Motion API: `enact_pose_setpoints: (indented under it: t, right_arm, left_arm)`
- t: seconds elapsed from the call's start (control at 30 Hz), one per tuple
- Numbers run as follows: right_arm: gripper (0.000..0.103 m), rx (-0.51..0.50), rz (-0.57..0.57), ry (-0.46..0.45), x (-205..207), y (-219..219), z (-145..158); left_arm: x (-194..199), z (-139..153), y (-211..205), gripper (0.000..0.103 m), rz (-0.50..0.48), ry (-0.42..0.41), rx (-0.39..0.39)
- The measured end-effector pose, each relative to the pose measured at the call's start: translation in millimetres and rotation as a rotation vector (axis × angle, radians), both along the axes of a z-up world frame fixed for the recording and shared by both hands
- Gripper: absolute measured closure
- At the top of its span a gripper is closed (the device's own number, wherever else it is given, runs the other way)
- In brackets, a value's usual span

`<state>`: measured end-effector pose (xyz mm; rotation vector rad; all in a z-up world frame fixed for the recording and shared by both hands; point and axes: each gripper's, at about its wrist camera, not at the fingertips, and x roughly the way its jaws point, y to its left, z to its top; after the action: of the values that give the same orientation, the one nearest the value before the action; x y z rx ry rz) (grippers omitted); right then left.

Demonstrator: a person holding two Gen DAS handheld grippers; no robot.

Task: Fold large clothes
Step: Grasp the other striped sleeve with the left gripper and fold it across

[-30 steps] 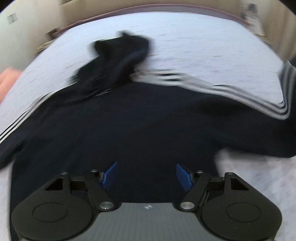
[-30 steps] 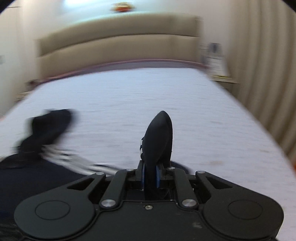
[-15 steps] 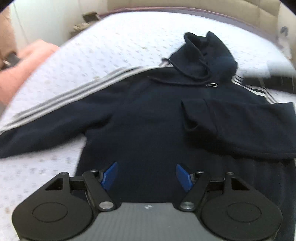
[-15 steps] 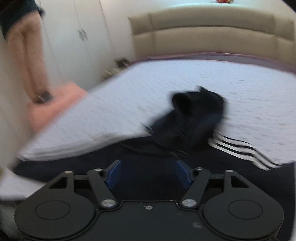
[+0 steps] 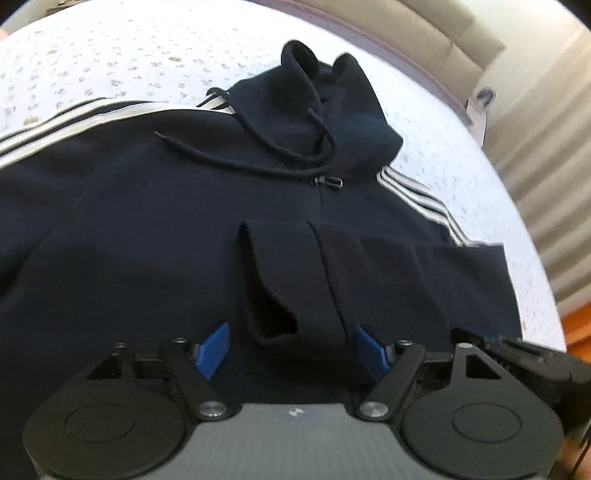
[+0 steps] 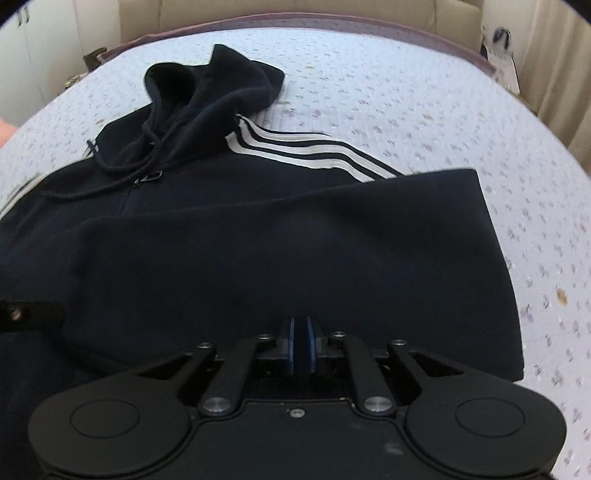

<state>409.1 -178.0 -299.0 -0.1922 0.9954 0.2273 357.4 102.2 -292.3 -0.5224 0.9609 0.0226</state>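
Hoodie: a dark navy hoodie (image 5: pixel 147 229) lies front-up on the bed (image 6: pixel 424 96), spread across its near half, with its bottom hem toward the near edge.
Hood: the hood (image 6: pixel 207 92) is bunched and points toward the headboard (image 5: pixel 424 26) at the far edge.
Cords: two dark drawstrings (image 5: pixel 236 158) trail loosely over the chest, beside the zipper pull (image 5: pixel 327 181).
Stripes: white stripes (image 6: pixel 303 151) run along both shoulders and down the sleeve that stretches toward the bed's left edge.
Folded sleeve: the other sleeve (image 6: pixel 280 236) is laid across the chest, and its cuff (image 5: pixel 284 280) ends near the middle of the body.
Left gripper: the left gripper (image 5: pixel 291 347) is released, blue pads (image 5: pixel 212 349) wide apart, low over the hoodie with the cuff's end between them; whether they touch the cloth cannot be told.
Right gripper: the right gripper (image 6: pixel 300 343) is clenched, pads nearly together with dark cloth of the hoodie between them at the near hem.
Bed cover: pale, with a small speckled pattern, bare along the right edge.
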Motion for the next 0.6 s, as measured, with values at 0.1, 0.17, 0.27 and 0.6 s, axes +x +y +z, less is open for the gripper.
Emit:
enact_pose_setpoints:
  t: [0.1,0.17,0.27,0.6]
  right_arm:
    - [0.09,-0.014,0.003,-0.006,-4.9,1.7,1.1]
    - [0.09,-0.019,-0.001,-0.003,-5.8,2.5,3.0]
    - [0.09,-0.027,-0.007,-0.009,-2.2,5.7,8.3]
    - [0.088,0.156,-0.056,-0.03,4.9,31.3,50.5]
  left_arm:
    - [8.7,-2.8,-7.8,0.048,-0.004,-0.028,0.004]
    - [18.7,-4.0,-10.5,0.087,0.013,-0.015,0.041]
    - [16.1,8.7,-5.9,0.097,0.013,-0.075,0.042]
    - [-28.6,88.4,68.6,0.097,0.166,-0.239,0.279]
